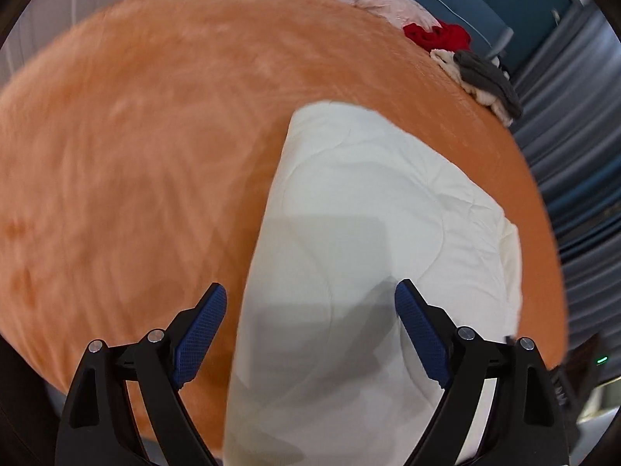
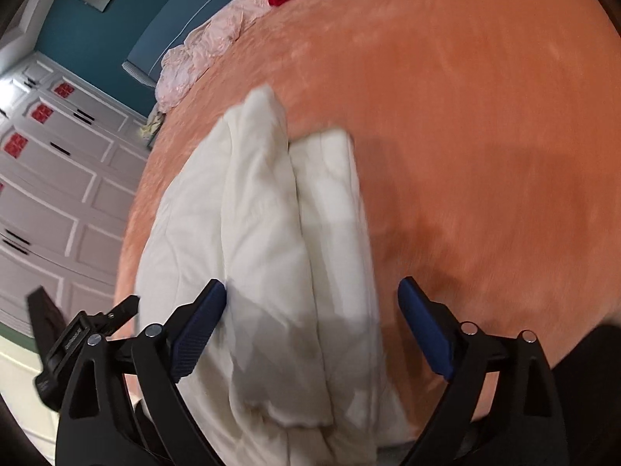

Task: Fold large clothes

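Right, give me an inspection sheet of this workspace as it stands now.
Surface: orange blanket covers the bed.
Job's things: white quilt lies folded on the blanket, in thick layers in the right wrist view.
Clutter: red cloth, grey and cream clothes and pink bedding at the far edge.
Grippers: left gripper open over the quilt, empty; right gripper open over it, empty.
Cables: nothing seen.
Surroundings: teal headboard, white wardrobe, grey curtain.
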{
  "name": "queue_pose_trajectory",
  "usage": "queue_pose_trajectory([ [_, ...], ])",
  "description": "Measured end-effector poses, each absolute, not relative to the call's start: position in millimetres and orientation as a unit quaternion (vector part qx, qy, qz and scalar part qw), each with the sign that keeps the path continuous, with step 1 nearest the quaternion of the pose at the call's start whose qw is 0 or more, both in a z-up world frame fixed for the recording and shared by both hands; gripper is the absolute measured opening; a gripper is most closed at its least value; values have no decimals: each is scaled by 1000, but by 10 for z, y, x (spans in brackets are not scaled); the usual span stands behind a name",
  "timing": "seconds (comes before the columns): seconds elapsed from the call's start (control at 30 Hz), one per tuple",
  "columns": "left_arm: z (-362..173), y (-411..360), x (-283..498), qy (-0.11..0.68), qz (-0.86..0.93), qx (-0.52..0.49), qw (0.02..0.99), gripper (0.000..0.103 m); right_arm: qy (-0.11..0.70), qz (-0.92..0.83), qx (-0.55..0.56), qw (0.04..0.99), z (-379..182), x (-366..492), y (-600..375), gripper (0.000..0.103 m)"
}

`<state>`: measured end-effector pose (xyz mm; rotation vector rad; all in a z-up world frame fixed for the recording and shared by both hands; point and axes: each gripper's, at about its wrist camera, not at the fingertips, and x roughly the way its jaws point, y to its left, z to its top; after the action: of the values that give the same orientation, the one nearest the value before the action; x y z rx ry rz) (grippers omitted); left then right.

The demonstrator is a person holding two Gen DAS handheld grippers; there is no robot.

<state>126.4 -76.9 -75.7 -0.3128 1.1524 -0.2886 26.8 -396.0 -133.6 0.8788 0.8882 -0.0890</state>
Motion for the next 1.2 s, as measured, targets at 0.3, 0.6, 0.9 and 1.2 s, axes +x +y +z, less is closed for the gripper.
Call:
queue_pose_trajectory([
  [0.3, -960, -823, 1164, 561, -158, -171, 795, 98, 398, 0, 487, 777, -1593, 173, -3885, 91],
  [0.6, -1010, -922, 1250, 568, -149, -161, 793, 98, 401, 1, 482, 780, -1598, 208, -3851, 91],
  [0.9, -787, -1158, 1191, 561, -159, -93, 807, 94, 411, -8, 458, 788, -1437, 172, -3804, 64],
  [1.2, -399, -1396, 1020, 520, -184, -13, 834, 77, 427, -37, 358, 830, -1015, 194, -3602, 39],
])
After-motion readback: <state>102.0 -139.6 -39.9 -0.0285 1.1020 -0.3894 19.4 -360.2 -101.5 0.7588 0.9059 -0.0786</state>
